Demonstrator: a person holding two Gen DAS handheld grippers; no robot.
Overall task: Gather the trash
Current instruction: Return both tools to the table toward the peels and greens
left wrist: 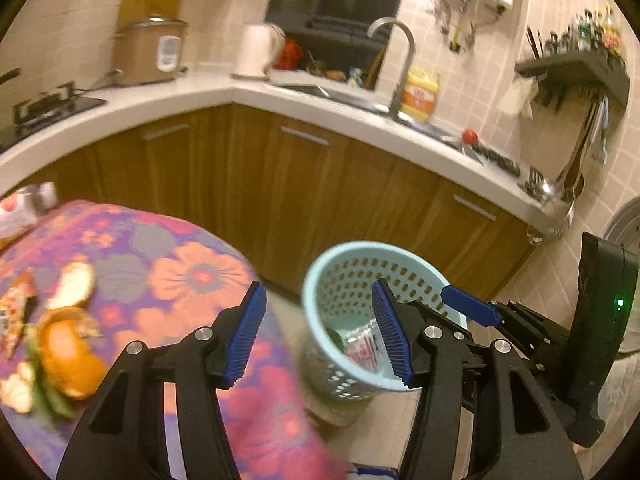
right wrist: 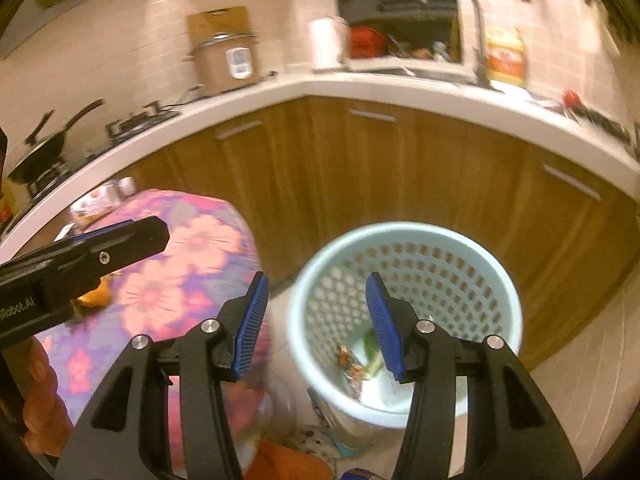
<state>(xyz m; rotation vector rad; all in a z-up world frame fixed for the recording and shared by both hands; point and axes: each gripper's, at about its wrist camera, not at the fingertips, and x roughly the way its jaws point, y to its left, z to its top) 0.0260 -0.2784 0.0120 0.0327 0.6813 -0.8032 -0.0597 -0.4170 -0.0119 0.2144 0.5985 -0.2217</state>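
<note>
A light-blue perforated basket point(left wrist: 348, 252) point(right wrist: 404, 232) stands on the floor beside the table, with wrappers point(left wrist: 364, 350) point(right wrist: 352, 364) and green scraps in it. Orange peels point(left wrist: 68, 352) and a printed wrapper point(left wrist: 16, 312) lie on the floral tablecloth point(left wrist: 192, 276) at the left. My left gripper point(left wrist: 320, 336) is open and empty over the table's edge, facing the basket. My right gripper point(right wrist: 318, 328) is open and empty above the basket's near rim. One of its pads point(left wrist: 470, 306) shows over the rim. One of the left gripper's fingers point(right wrist: 120, 244) reaches in over the cloth.
Wooden cabinets point(left wrist: 304, 184) under a white counter point(left wrist: 224, 92) curve behind the basket. The counter bears a sink tap point(left wrist: 400, 56), a rice cooker point(left wrist: 152, 52), a kettle point(left wrist: 256, 50) and a stove point(left wrist: 44, 110). A hand point(right wrist: 40, 400) holds the left gripper. Bags lie on the floor point(right wrist: 316, 440).
</note>
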